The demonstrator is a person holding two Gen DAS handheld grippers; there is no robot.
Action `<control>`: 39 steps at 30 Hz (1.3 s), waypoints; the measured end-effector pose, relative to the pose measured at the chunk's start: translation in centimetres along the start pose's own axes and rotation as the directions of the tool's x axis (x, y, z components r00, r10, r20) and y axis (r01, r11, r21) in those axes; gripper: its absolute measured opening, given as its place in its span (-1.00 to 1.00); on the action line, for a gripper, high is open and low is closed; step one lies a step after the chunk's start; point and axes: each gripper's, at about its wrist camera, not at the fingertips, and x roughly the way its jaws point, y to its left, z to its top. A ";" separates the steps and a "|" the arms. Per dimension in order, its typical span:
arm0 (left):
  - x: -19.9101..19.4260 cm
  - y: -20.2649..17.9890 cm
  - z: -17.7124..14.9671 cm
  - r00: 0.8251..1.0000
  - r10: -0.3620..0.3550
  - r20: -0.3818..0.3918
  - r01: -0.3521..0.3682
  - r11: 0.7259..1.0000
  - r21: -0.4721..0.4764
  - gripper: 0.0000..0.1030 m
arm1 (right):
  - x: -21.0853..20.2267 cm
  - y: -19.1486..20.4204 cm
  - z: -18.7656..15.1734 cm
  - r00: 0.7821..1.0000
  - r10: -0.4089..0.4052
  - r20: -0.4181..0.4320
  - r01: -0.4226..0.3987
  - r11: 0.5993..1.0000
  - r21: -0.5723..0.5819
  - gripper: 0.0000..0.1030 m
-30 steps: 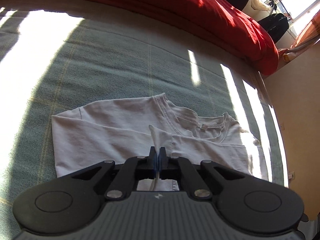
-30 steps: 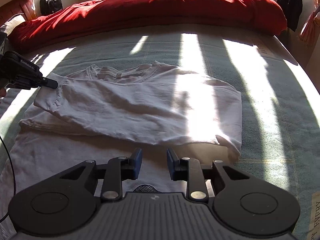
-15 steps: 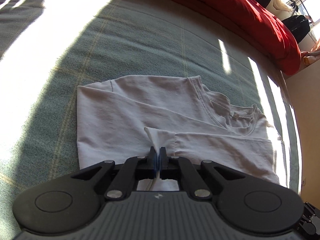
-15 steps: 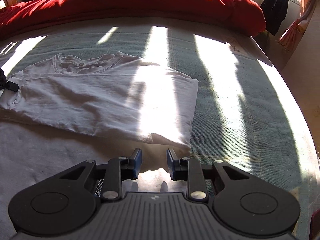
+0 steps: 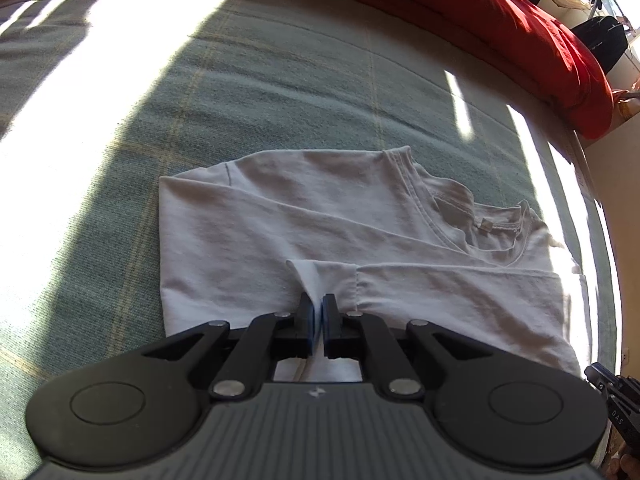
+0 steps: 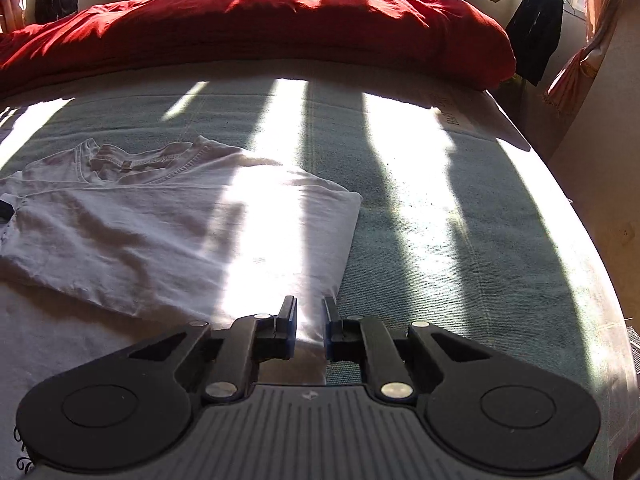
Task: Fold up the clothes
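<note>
my left tongs (image 5: 317,307) are opening on the sleeve fold, cloth between them still, laid at lower centre. my right tongs (image 6: 310,312) are closing over the white t-shirt (image 6: 168,236) corner on the bed (image 6: 460,216).

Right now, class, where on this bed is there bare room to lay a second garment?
Free: green blanket between white cotton T-shirt and red duvet, and right of the shirt to the bed edge. Crowded: the near-left, under the shirt.
</note>
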 end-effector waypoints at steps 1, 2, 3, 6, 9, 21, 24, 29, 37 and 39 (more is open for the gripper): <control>-0.2 0.1 0.0 1.000 0.006 0.001 -0.006 1.000 -0.003 -0.82 | 0.6 0.0 -0.2 1.000 0.003 -0.021 -0.003 1.000 -0.006 -0.72; -0.5 0.1 0.1 1.000 0.013 0.003 -0.013 1.000 0.000 -0.81 | 1.3 0.1 -0.5 0.999 0.006 -0.042 -0.006 1.000 -0.013 -0.72; -0.9 0.1 0.2 1.000 0.024 0.004 -0.024 1.000 0.006 -0.80 | 1.3 0.0 -0.6 0.999 0.009 -0.043 -0.010 1.000 -0.014 -0.72; -2.2 -0.1 0.3 0.999 0.051 0.009 -0.051 0.999 0.016 -0.81 | -0.1 -0.2 -0.1 1.000 0.009 -0.004 -0.009 1.000 -0.010 -0.72; -3.7 -1.5 0.3 0.998 0.059 0.036 -0.061 0.996 0.068 -0.76 | -1.1 0.4 0.5 0.998 0.058 0.036 -0.057 0.998 -0.033 -0.71; 0.8 -12.3 -4.9 0.997 -0.012 -0.079 0.054 0.825 0.562 -0.42 | 1.6 3.4 -0.1 0.992 0.119 -0.027 -0.122 0.986 -0.115 -0.70; 0.5 -10.0 -4.8 0.995 -0.005 -0.100 0.056 0.856 0.514 -0.38 | 1.6 2.7 -0.1 0.993 0.113 -0.034 -0.116 0.988 -0.101 -0.70; -2.2 -6.4 -2.9 0.996 0.008 -0.084 0.026 0.919 0.394 -0.37 | 0.9 1.8 0.6 0.994 0.109 -0.018 -0.110 0.992 -0.061 -0.70; -0.3 -8.8 -2.2 0.998 -0.037 -0.043 0.053 0.890 0.453 -0.22 | 1.7 7.4 3.6 0.970 0.243 0.031 -0.236 0.962 -0.136 -0.70; 0.3 -8.2 -2.6 0.998 -0.029 -0.052 0.050 0.881 0.471 -0.21 | 3.1 8.3 3.9 0.971 0.239 0.020 -0.233 0.960 -0.156 -0.70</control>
